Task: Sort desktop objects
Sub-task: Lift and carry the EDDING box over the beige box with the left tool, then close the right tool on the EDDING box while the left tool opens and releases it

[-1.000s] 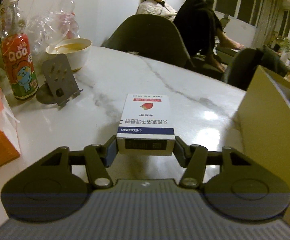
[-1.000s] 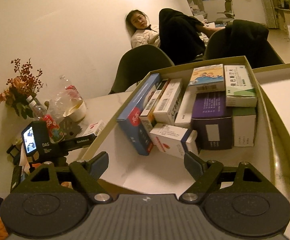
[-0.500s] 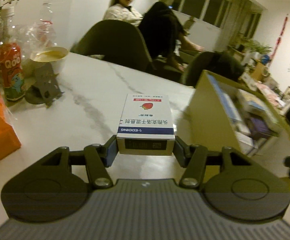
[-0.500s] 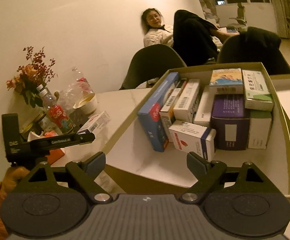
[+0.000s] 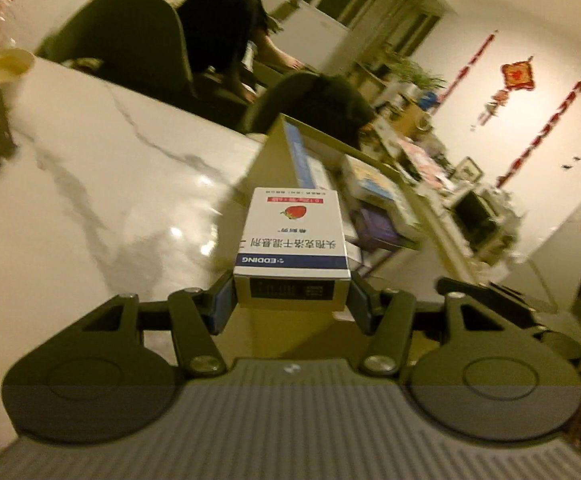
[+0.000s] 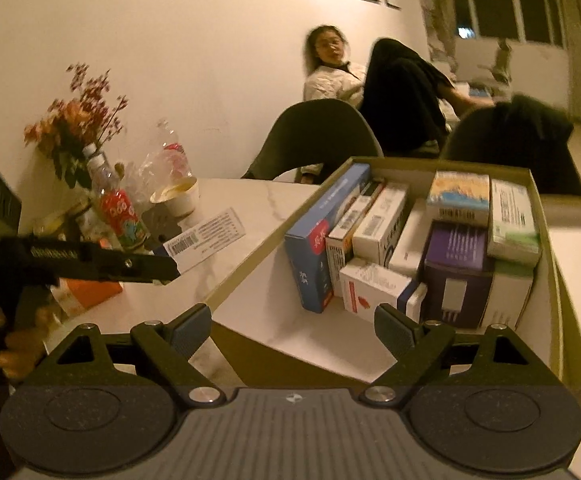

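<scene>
My left gripper (image 5: 291,300) is shut on the near end of a white medicine box (image 5: 292,236) with a strawberry picture and a blue band. It holds the box in the air, above the marble table (image 5: 90,168), just left of the open cardboard box (image 5: 268,168). In the right wrist view the left gripper (image 6: 162,268) comes in from the left with the medicine box (image 6: 204,240). The cardboard box (image 6: 546,240) holds several packed medicine boxes. My right gripper (image 6: 292,320) stands open and empty before its near edge.
At the table's far left are a red-labelled drink bottle (image 6: 124,216), a bowl (image 6: 178,196), a vase of flowers (image 6: 78,120) and an orange pack (image 6: 90,292). Dark chairs (image 6: 314,140) stand behind the table; a person (image 6: 330,76) sits beyond them.
My left gripper has risen and swung right with the medicine box, bringing the cardboard box into its view. My right gripper's jaws have spread a little and it has rolled slightly.
</scene>
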A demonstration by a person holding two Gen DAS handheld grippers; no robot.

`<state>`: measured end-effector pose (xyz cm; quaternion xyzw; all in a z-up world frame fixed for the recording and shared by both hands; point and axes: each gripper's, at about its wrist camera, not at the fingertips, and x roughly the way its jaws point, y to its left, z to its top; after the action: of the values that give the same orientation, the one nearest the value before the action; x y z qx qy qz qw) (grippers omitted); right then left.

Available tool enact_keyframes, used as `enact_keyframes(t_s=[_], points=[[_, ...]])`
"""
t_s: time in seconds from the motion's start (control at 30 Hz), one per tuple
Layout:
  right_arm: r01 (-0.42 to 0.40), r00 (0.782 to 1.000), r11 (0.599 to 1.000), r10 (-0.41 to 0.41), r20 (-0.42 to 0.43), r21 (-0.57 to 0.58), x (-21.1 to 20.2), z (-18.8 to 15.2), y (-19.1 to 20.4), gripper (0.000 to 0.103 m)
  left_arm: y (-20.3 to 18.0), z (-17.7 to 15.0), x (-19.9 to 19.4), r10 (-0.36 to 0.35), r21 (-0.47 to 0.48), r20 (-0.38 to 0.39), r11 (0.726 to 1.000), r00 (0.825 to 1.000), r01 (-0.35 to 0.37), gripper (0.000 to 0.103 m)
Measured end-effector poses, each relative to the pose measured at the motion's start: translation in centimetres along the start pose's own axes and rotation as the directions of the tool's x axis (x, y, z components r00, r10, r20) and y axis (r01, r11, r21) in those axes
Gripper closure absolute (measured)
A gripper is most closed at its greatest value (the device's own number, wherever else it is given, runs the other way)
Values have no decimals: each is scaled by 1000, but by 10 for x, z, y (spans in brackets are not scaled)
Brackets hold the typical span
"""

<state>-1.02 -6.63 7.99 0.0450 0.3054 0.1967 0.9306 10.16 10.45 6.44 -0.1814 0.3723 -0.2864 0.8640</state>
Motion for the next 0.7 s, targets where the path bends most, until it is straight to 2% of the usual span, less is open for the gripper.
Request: enact_keyframes(t_s=[0.2,0.3,0.4,0.5,0.53,0.6,0.7], points=[[16,999,982,-8,40,-188,-5,3,15,13,-8,-1,6,-108,-1,-71,994,992,108,47],[43,996,942,-13,93,-332,-9,1,27,14,-15,-1,10,-158,8,-105,987,982,160,47],[72,992,882,-15,125,-466,-10,-3,39,17,-20,-1,15,-201,12,-133,979,970,205,47],[100,990,787,-19,139,-609,-8,-11,53,24,-25,-1,17,-230,28,-152,971,961,237,47],[114,989,749,-25,144,-653,-7,-14,57,25,-27,-1,18,-240,34,-160,968,957,248,47],[148,986,669,-46,158,-728,-4,-20,63,37,-31,-1,21,-254,46,-177,963,951,266,47],[211,977,541,-84,197,-814,2,-29,70,45,-35,0,25,-258,71,-195,959,946,276,47]])
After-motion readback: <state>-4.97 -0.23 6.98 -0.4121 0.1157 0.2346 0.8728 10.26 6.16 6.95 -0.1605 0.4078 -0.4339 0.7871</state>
